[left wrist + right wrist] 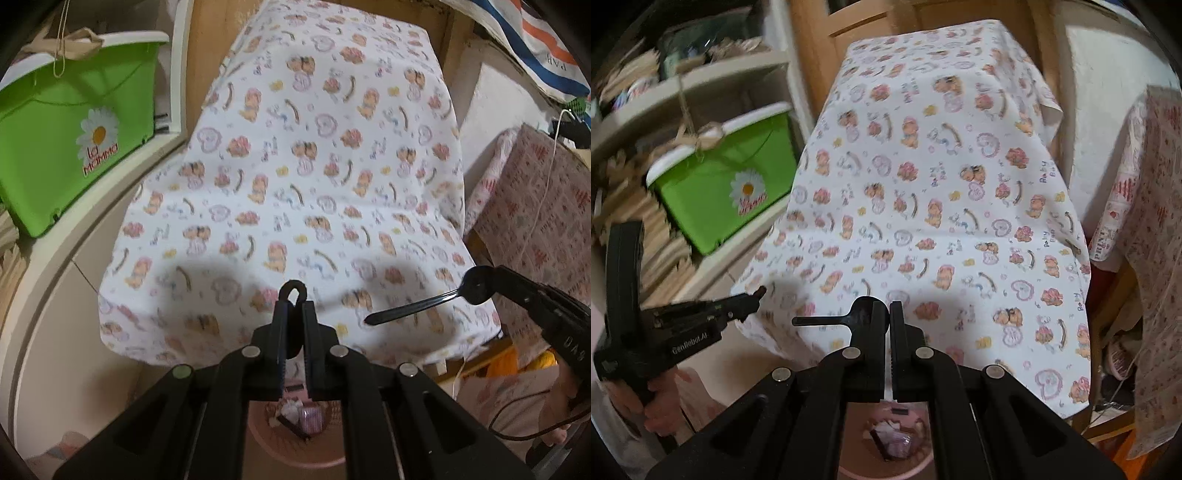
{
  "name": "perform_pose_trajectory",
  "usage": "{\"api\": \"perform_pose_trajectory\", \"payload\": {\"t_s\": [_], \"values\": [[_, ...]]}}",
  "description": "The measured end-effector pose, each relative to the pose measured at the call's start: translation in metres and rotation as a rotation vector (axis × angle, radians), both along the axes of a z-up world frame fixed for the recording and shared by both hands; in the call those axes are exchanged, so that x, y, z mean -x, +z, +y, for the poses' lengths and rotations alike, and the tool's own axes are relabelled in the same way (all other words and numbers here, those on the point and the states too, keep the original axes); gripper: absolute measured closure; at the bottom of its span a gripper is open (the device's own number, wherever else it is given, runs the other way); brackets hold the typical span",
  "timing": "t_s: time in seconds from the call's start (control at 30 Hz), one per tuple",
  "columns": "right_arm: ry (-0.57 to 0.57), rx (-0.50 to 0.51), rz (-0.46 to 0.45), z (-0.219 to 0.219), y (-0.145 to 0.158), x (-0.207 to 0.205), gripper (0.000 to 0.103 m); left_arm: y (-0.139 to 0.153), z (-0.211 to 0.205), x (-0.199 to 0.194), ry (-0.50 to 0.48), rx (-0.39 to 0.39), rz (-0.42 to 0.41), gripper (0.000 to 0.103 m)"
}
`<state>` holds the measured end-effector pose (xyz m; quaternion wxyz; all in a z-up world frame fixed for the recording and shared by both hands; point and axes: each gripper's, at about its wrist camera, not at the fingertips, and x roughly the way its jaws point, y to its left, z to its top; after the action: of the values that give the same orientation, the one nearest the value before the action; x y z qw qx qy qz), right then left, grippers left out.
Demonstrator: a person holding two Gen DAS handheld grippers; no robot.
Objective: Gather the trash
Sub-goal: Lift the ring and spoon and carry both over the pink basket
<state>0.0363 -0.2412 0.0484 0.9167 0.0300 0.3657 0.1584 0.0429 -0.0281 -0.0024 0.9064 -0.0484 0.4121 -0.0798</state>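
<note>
Both grippers carry trash above the pink basket [295,452].
Left gripper [294,306] clamps a black loop [293,290]; right gripper [888,314] clamps a black plastic spoon [827,320], near the cloth-covered table's [314,166] front edge.

Both grippers, left gripper [294,314] and right gripper [888,314], are matt black plastic (silver round rivets, "GenRobot.AI" lettering).

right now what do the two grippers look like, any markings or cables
Both grippers are matte black plastic with two flat parallel fingers on angled linkage arms, pinned by round silver rivets. The left gripper has a pistol-style handle and white "GenRobot.AI" lettering on its body. The right gripper carries pale embossed letters, too blurred to read, and a thin black cable loops below it. A pale patterned sleeve shows by the right hand.
</note>
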Motion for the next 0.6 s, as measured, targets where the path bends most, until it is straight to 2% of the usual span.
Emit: {"api": "perform_pose_trajectory", "payload": {"t_s": [0.13, 0.3, 0.6], "values": [[0.029, 0.095, 0.007, 0.015, -0.013, 0.007, 0.101, -0.012, 0.001, -0.002, -0.010, 0.005, 0.059, 0.097], [0.066, 0.154, 0.029, 0.025, -0.029, 0.010, 0.101, -0.030, 0.002, -0.006, -0.028, 0.005, 0.139, 0.097], [0.075, 0.227, 0.111, 0.035, -0.063, 0.010, 0.101, -0.048, -0.004, -0.002, -0.072, -0.018, 0.207, 0.097]]}}
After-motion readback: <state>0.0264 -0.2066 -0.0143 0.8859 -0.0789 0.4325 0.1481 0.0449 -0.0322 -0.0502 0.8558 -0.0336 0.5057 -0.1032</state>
